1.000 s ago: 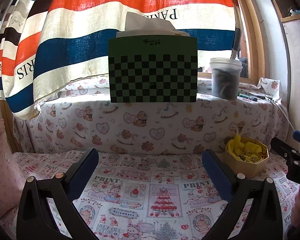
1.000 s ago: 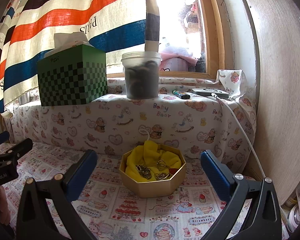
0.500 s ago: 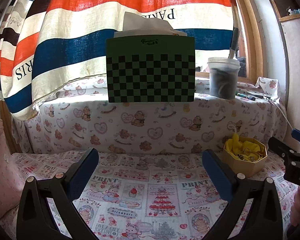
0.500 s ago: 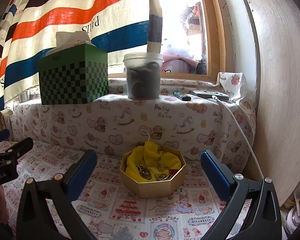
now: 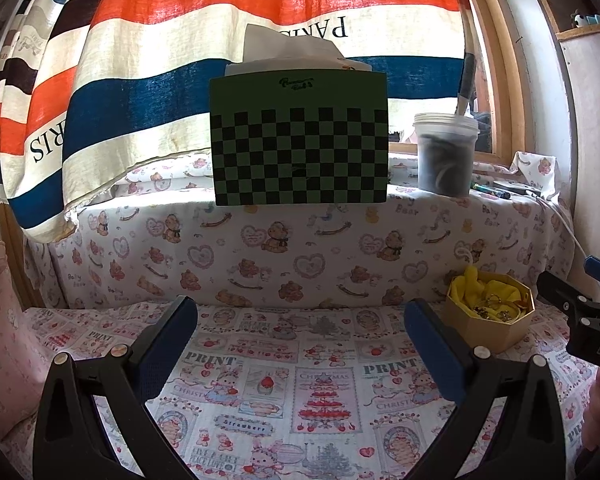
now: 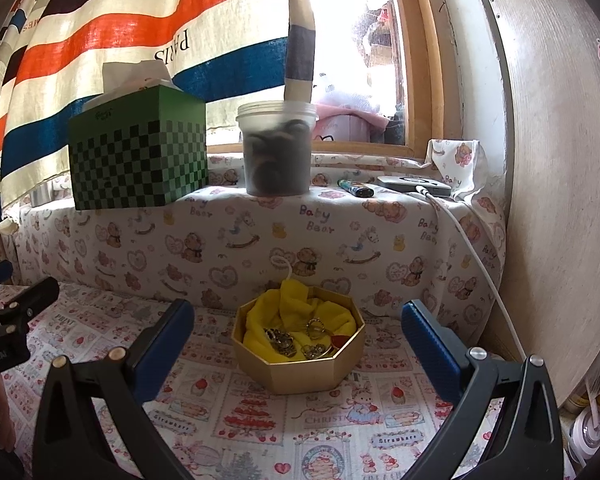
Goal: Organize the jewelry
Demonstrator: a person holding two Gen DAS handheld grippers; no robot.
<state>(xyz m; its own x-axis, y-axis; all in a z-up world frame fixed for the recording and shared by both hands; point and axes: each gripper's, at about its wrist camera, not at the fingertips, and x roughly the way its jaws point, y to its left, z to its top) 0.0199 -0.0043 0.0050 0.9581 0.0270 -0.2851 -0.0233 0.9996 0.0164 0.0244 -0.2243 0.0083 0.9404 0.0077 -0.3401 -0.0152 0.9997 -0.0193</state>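
A gold octagonal box (image 6: 300, 368) lined with yellow cloth (image 6: 296, 312) sits on the printed cloth surface and holds several rings and metal pieces (image 6: 290, 340). My right gripper (image 6: 296, 320) is open and empty, its fingers on either side of the box, slightly nearer than it. The box also shows at the right in the left wrist view (image 5: 490, 320). My left gripper (image 5: 300, 316) is open and empty over bare printed cloth, left of the box.
A raised ledge behind carries a green checkered tissue box (image 5: 300, 140), a clear plastic tub (image 6: 276, 148), a lighter (image 6: 356, 188) and a power bank with a white cable (image 6: 416, 186). A striped curtain (image 5: 220, 40) hangs behind. A pale wall (image 6: 560, 200) stands at right.
Both grippers have drawn back a little, so the scene looks slightly farther. The jaws stayed open and the box has not moved.
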